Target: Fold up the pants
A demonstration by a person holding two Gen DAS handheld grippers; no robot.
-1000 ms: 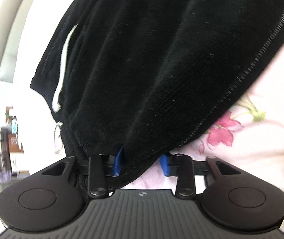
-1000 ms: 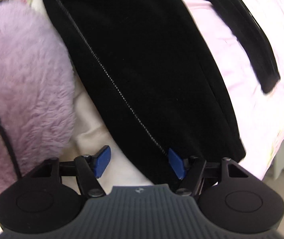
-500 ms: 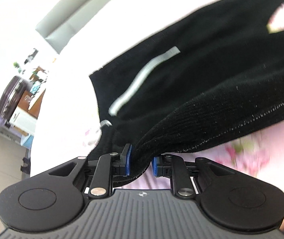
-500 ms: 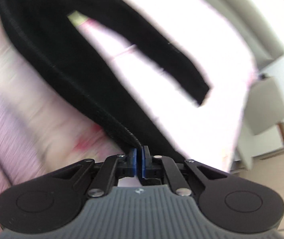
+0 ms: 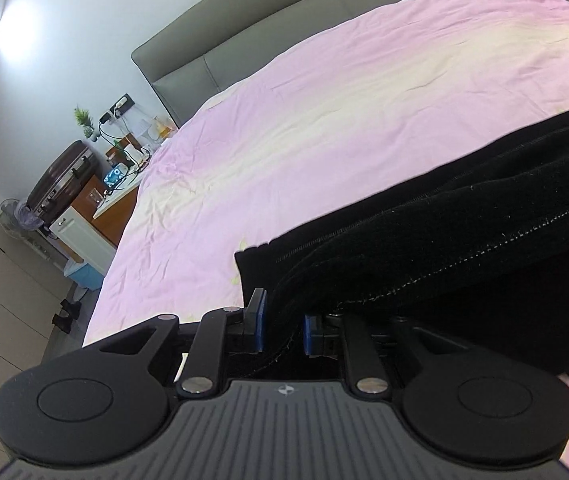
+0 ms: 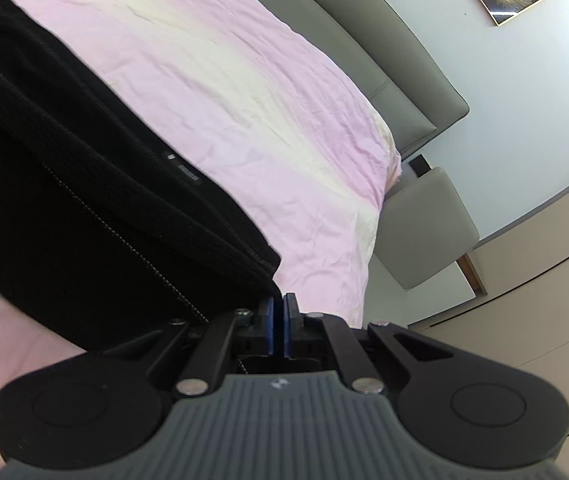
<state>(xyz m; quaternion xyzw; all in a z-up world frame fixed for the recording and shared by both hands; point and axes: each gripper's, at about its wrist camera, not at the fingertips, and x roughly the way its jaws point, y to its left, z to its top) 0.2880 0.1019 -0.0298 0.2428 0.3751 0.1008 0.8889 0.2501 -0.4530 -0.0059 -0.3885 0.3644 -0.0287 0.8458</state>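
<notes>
The black pants lie in layers on the pink bed sheet, stretching to the right in the left wrist view. My left gripper is shut on a thick fold of the pants at their near edge. In the right wrist view the pants spread to the left. My right gripper has its blue pads nearly together at the pants' right corner, shut on the fabric edge. A white-stitched seam runs along the top layer in both views.
A grey padded headboard runs along the far side of the bed. A nightstand with a suitcase stands left of the bed. A grey padded stool and a beige wardrobe stand at the right.
Both grippers closed on the pants one second to half a second ago. They have since swung forward with the fabric, so the held layer now lies over the other layer.
</notes>
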